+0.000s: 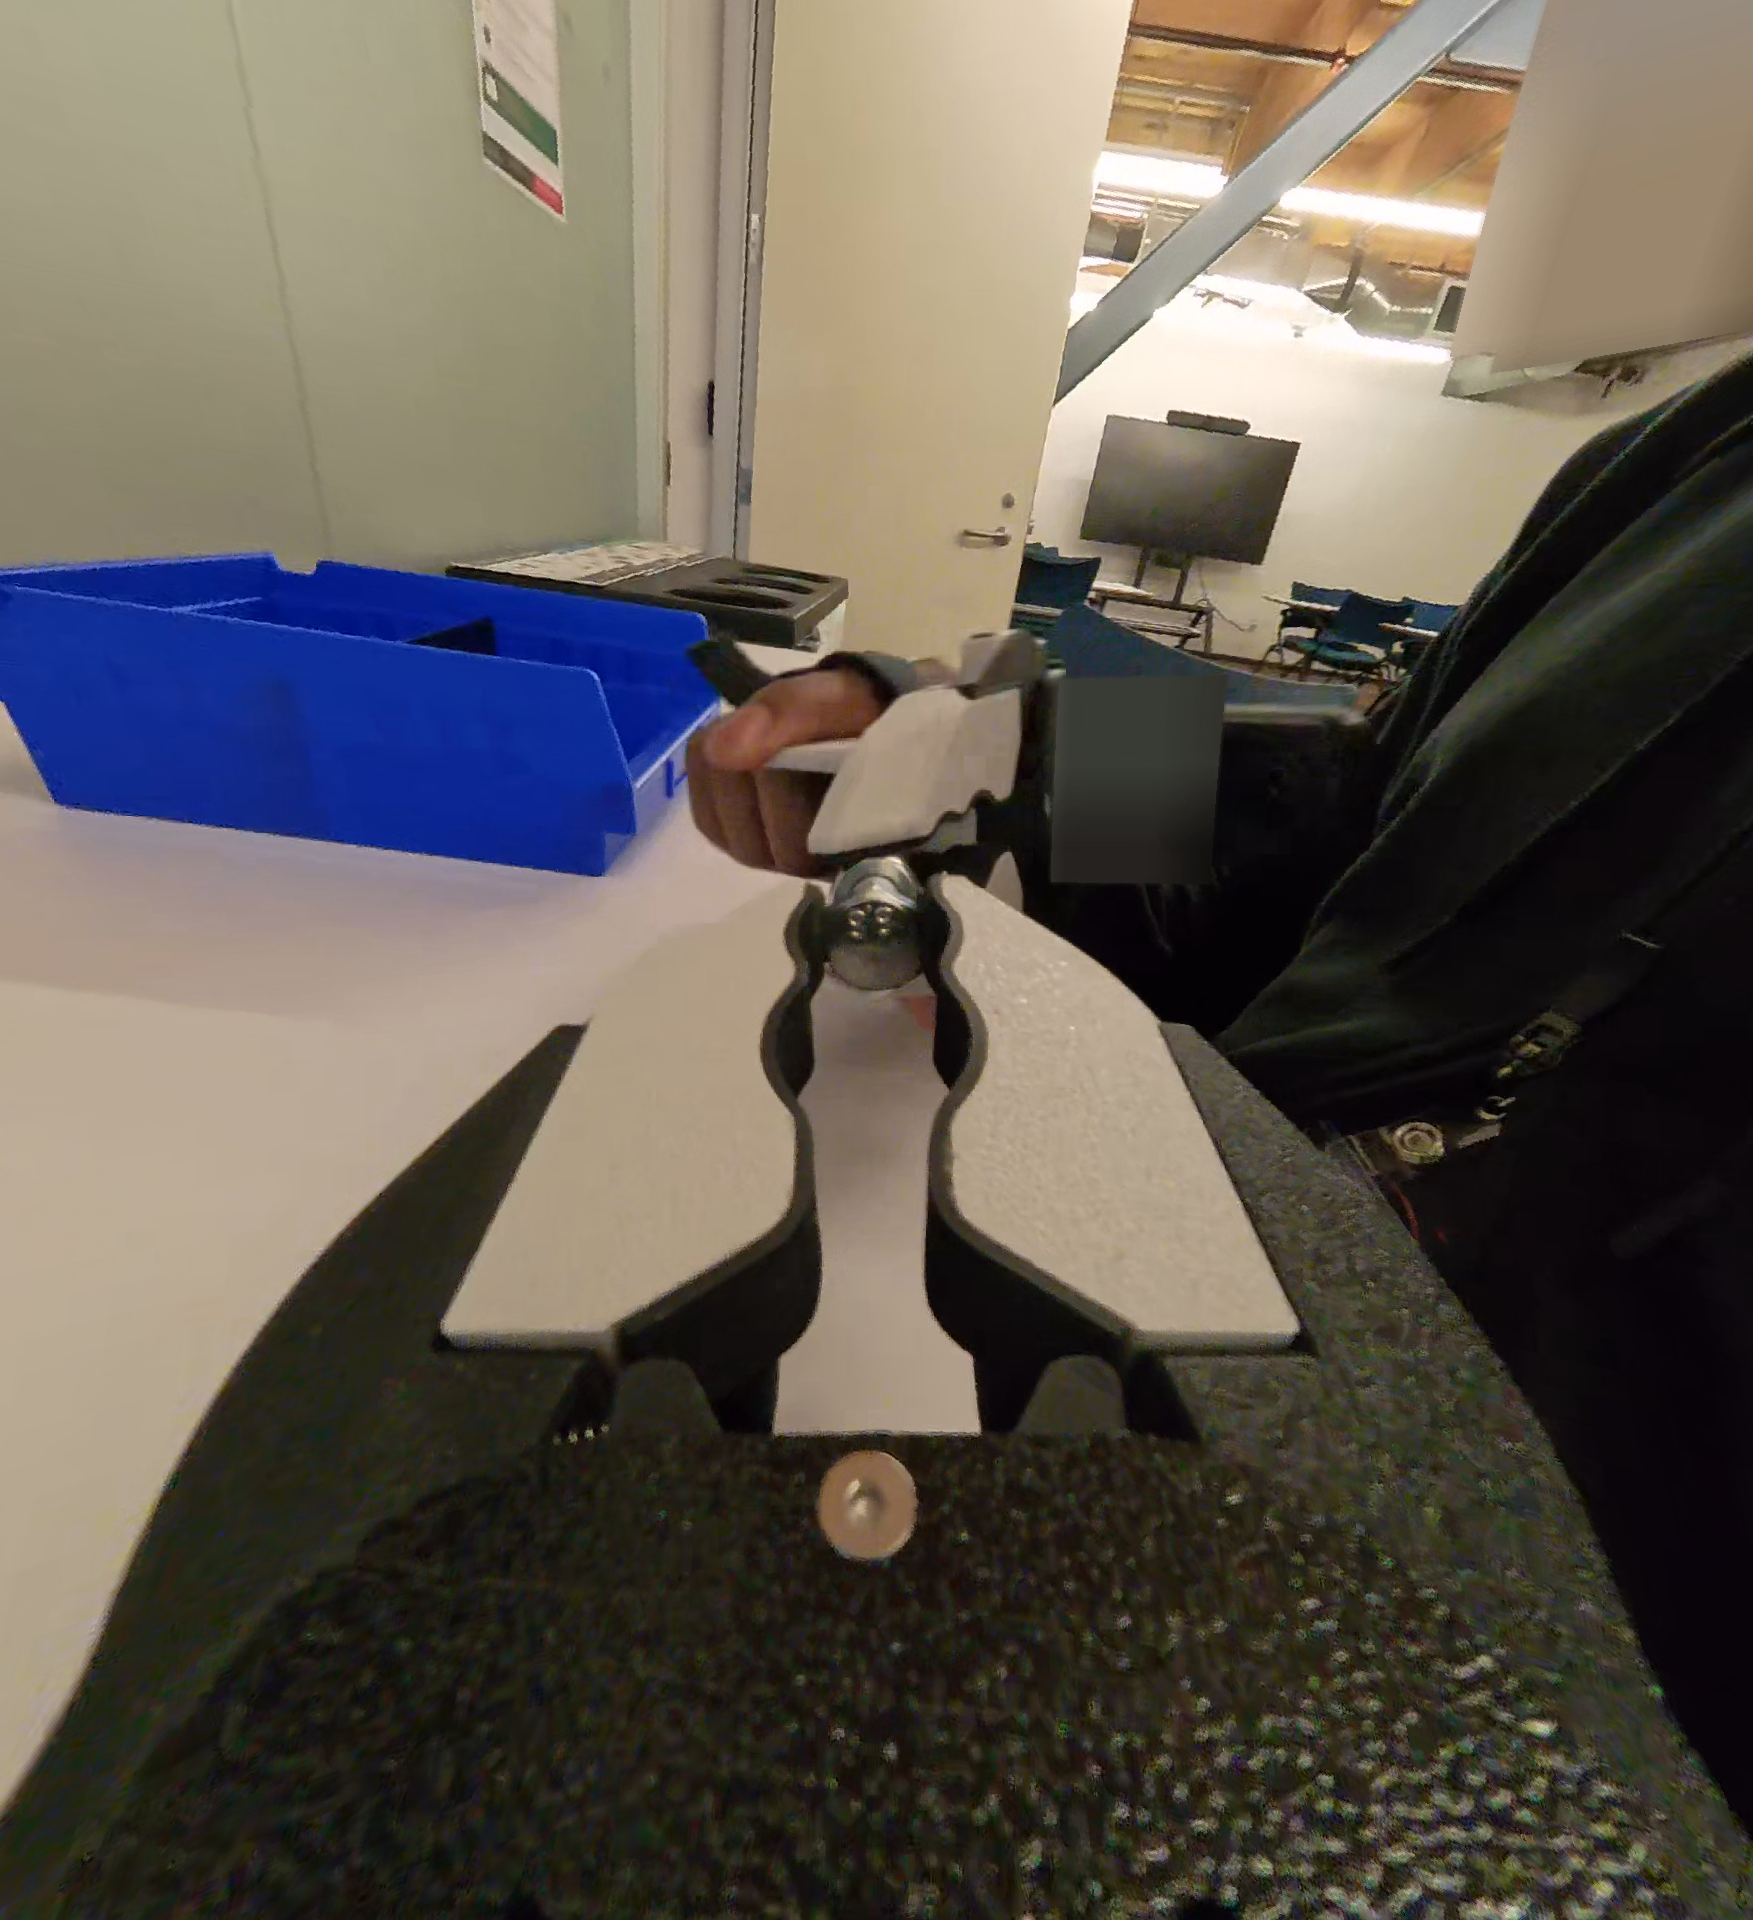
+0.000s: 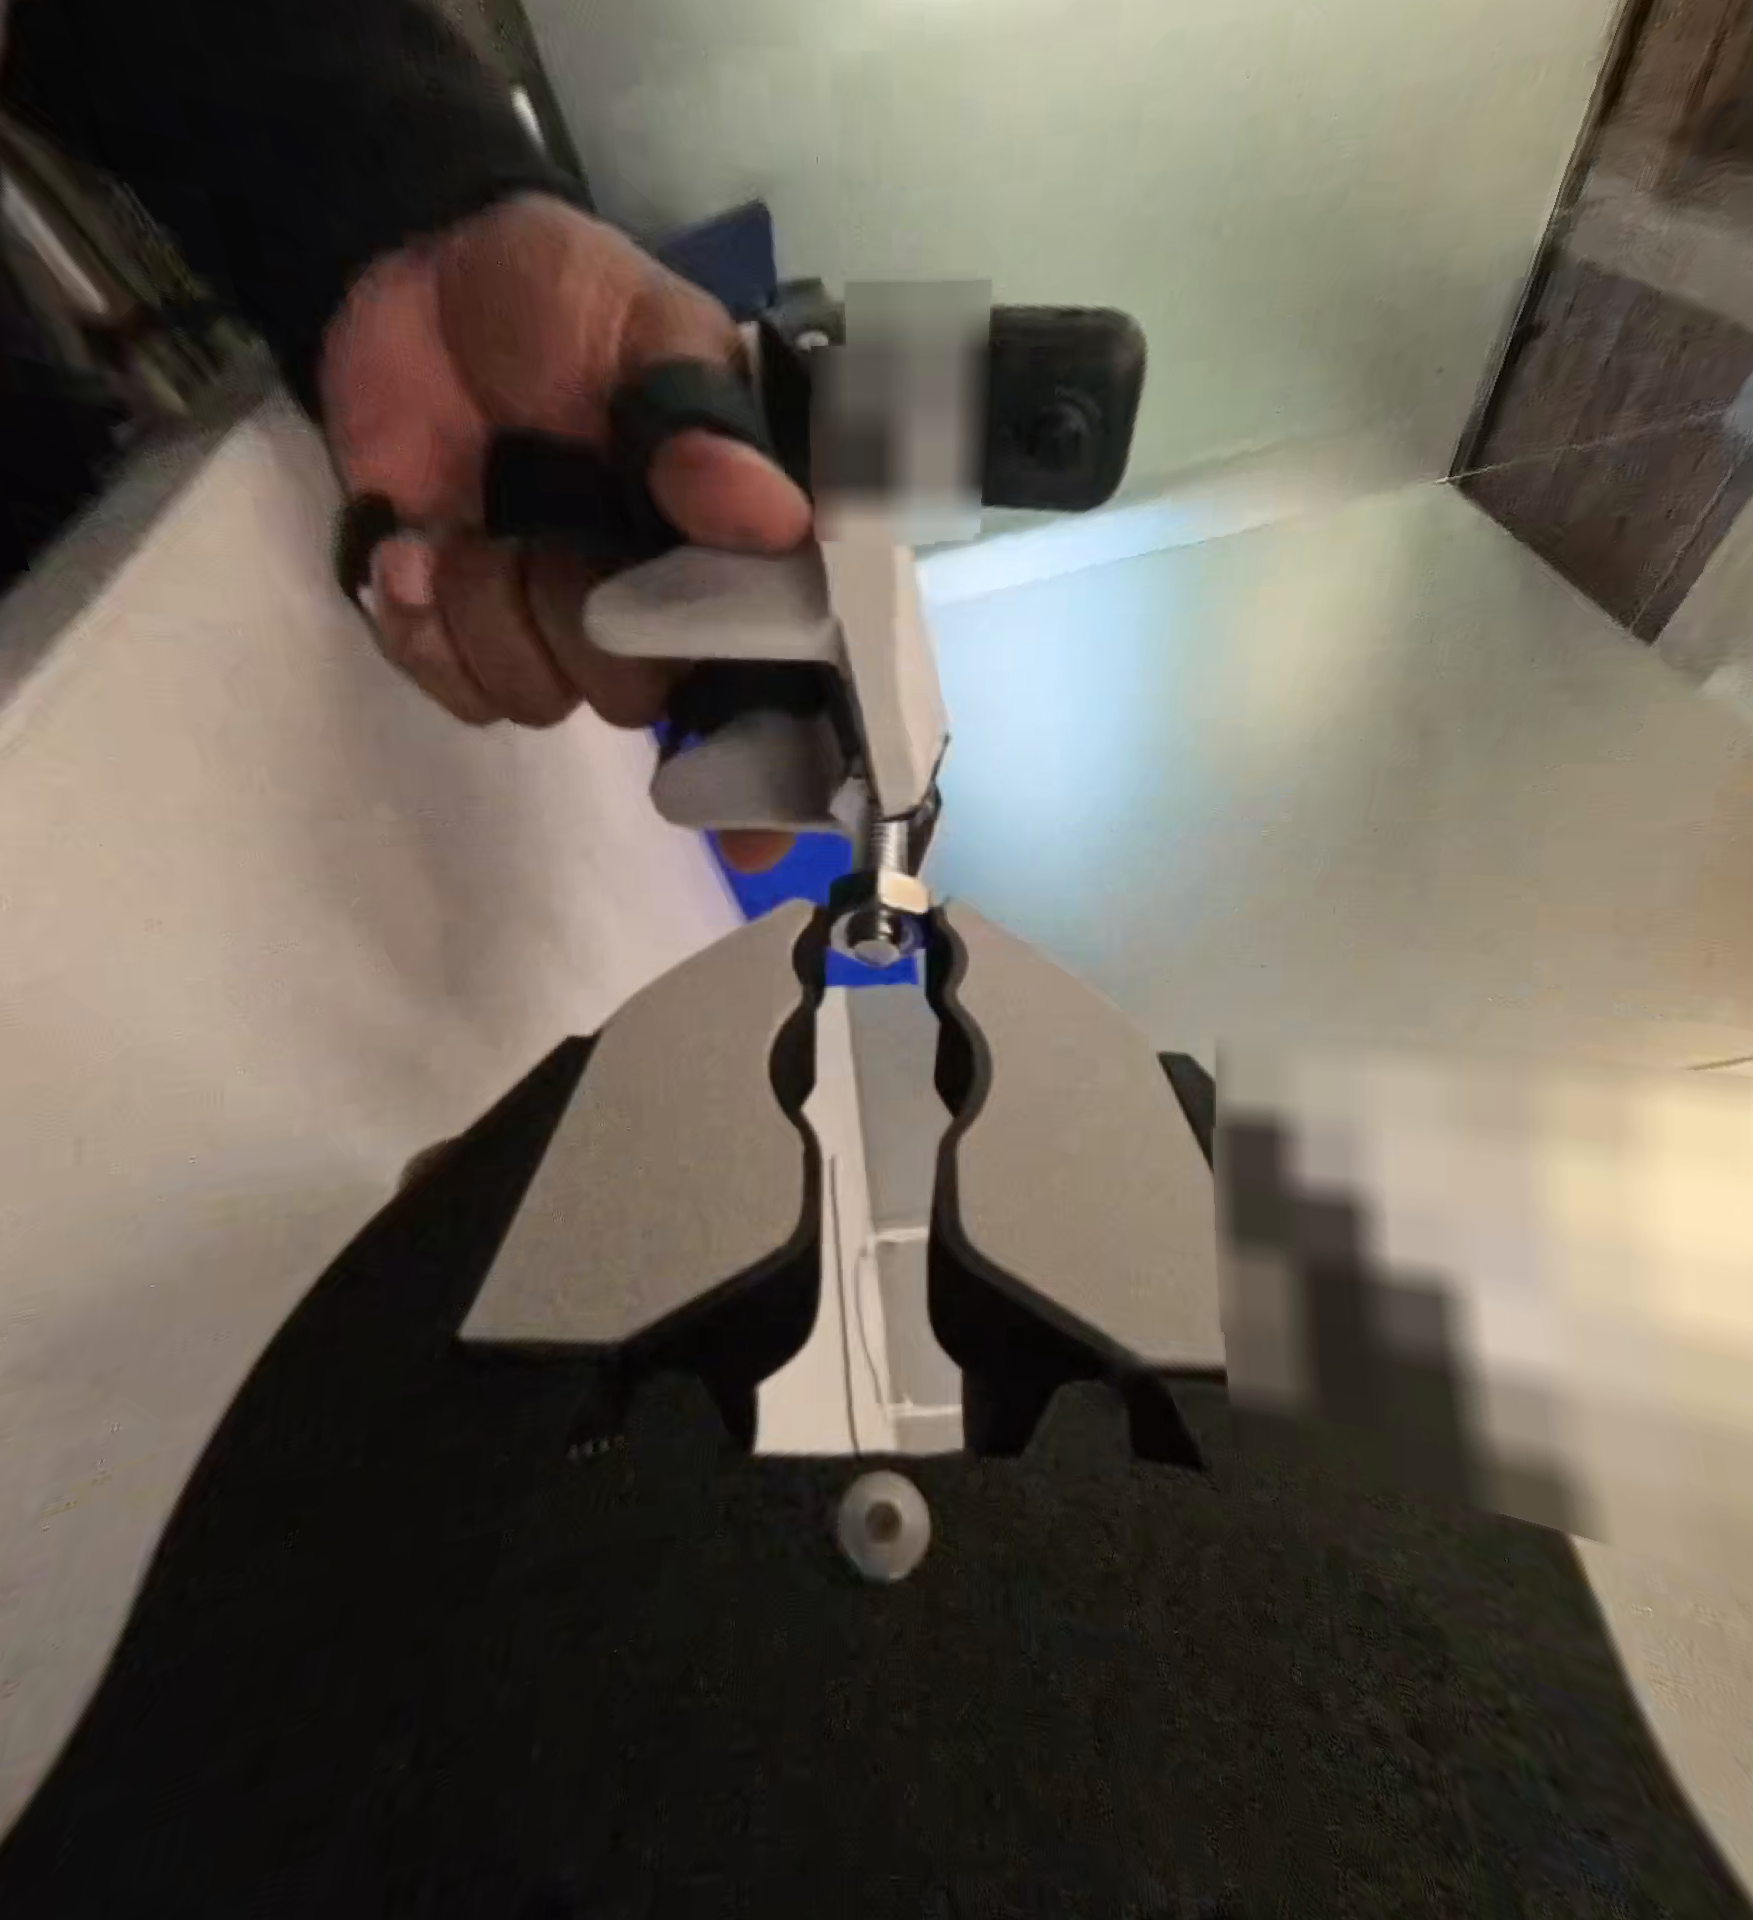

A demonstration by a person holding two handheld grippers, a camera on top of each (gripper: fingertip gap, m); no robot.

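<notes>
Blue bin resting far left on the white worktop. Left tool clamped on the bolt head; right tool clamped on the nut. Risk: cross-threading from misaligned axes, or slipping on smooth metal.

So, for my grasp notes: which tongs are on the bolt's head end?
The left tongs: the bolt's round head sits between their tips; the right tongs are on the nut end.

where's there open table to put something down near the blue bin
Bare white table lies in front of the blue bin, left of the left gripper. It is crowded where both grippers meet on the bolt, beside the hand and the person.
</notes>
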